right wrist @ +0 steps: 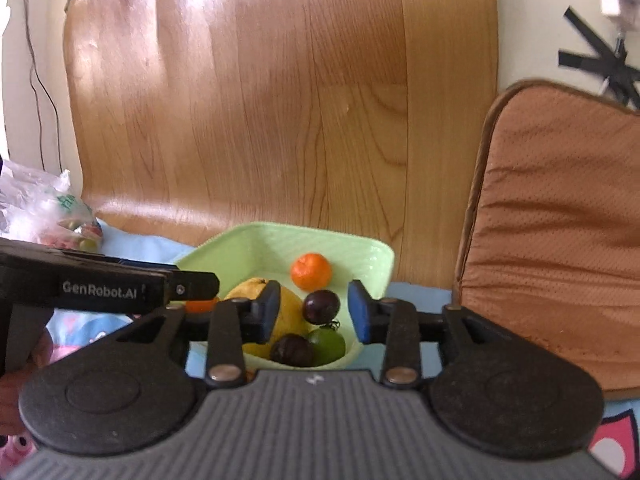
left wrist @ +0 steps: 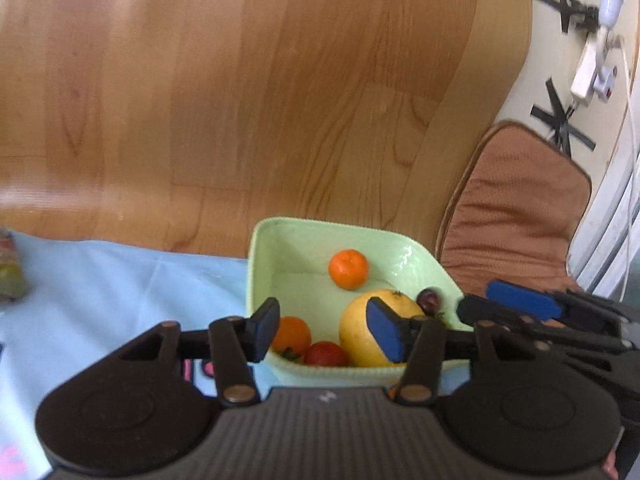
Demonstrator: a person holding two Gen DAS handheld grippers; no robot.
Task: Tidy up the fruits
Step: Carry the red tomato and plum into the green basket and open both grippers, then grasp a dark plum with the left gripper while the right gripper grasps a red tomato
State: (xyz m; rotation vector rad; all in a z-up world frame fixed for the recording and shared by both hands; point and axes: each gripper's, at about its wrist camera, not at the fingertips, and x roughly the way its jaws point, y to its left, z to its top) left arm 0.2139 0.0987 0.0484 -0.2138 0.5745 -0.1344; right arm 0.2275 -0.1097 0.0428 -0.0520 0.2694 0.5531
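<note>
Covering wooden table (left wrist: 240, 80): blue cloth (left wrist: 120, 280)

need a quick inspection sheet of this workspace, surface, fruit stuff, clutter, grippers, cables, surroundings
surface: wooden table with a light blue cloth at the near edge.
job's things: green bowl on the cloth holds a small orange, large yellow fruit, second orange, red fruit, two dark plums and a green fruit.
clutter: plastic bag with small items at the left.
grippers: left gripper open above the bowl, holding nothing; right gripper open above the bowl, holding nothing.
cables: thin dark cable on the left wall; white cord and plug at the right.
surroundings: brown chair cushion; black tape marks on the wall.
</note>
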